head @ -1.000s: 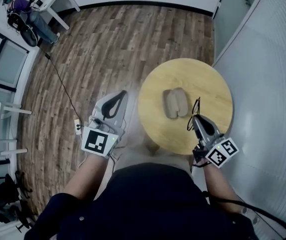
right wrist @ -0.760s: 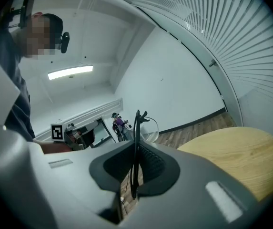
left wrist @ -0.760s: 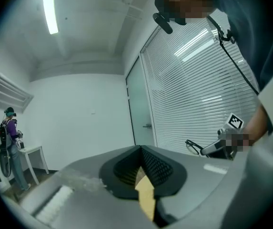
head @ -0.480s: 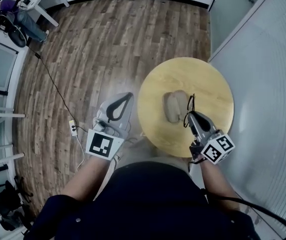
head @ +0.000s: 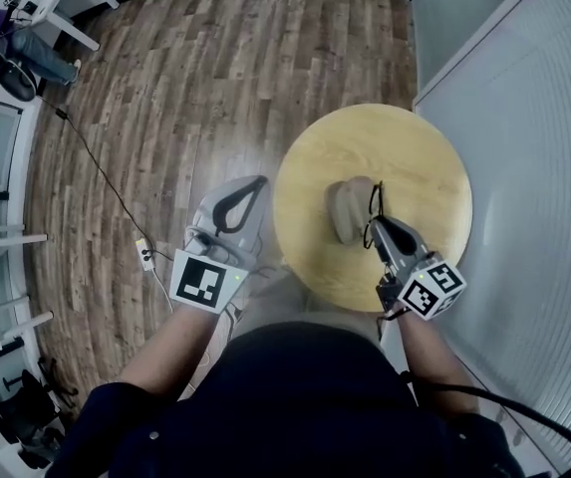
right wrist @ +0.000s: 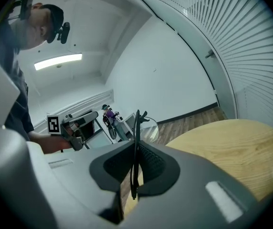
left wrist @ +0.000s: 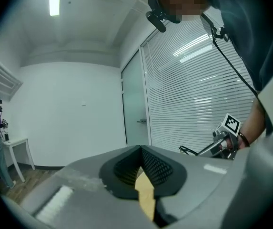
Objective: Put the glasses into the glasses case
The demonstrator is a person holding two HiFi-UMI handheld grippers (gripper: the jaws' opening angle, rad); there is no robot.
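An open beige glasses case point(head: 346, 210) lies near the middle of the round wooden table point(head: 420, 152). My right gripper point(head: 373, 223) is shut on the black-rimmed glasses point(head: 375, 200), which stand upright at the case's right edge. In the right gripper view the glasses point(right wrist: 136, 128) run up between the pads, with one lens showing beyond my right gripper point(right wrist: 136, 146). My left gripper point(head: 257, 182) hovers just off the table's left edge, shut with nothing in it. In its own view my left gripper point(left wrist: 140, 148) shows its tips touching.
The table point(right wrist: 231, 142) stands against a blind-covered glass wall point(head: 524, 118) on the right. On the wooden floor to the left a cable runs to a power strip point(head: 145, 257). White desks and a person point(head: 6, 43) are far off at the upper left.
The right gripper carried the glasses left across the table until they reached the case's right edge. The left gripper drifted a little right, closer to the table's rim.
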